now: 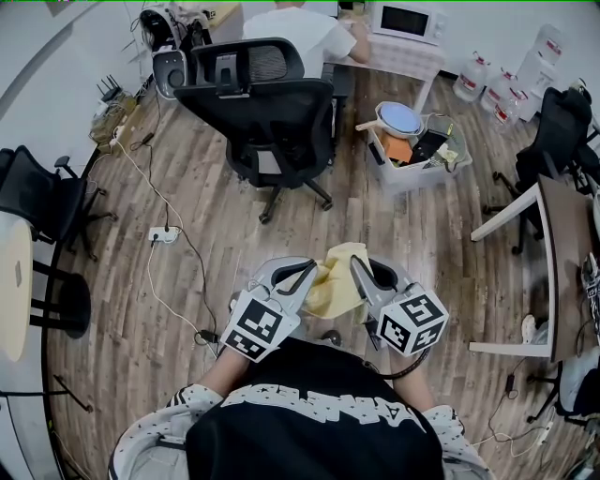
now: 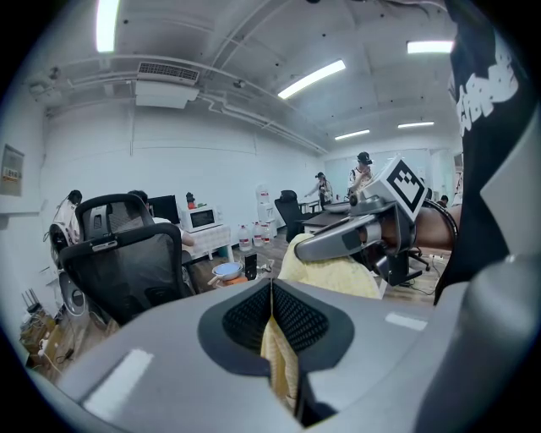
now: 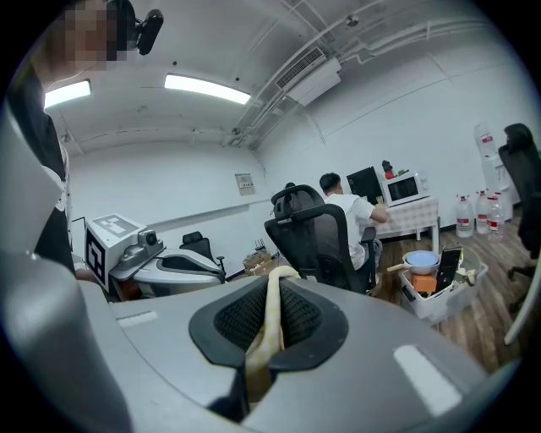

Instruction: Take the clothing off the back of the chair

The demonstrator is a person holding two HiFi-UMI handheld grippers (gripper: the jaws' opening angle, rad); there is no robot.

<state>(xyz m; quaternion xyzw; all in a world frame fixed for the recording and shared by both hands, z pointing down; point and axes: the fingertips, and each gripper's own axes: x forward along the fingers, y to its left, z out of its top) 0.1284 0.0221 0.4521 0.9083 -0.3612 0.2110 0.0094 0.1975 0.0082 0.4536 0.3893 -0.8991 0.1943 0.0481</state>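
Note:
A pale yellow garment [image 1: 336, 278] hangs between my two grippers, close in front of the person's chest and apart from the black mesh office chair [image 1: 272, 117] that stands farther off. My left gripper [image 1: 302, 277] is shut on one edge of the garment; in the left gripper view a yellow fold [image 2: 280, 359] is pinched between the closed jaws. My right gripper [image 1: 360, 272] is shut on the other edge, and in the right gripper view the cloth [image 3: 269, 326] runs up through its jaws. The back of the chair [image 3: 317, 241] is bare.
A white bin [image 1: 409, 173] with a pan and small items sits right of the chair. Behind the chair a person [image 1: 302, 28] sits at a desk with a microwave [image 1: 409, 21]. A power strip [image 1: 163, 234] and cable lie on the floor at the left. A desk [image 1: 563, 262] stands at the right, another chair [image 1: 37, 199] at the left.

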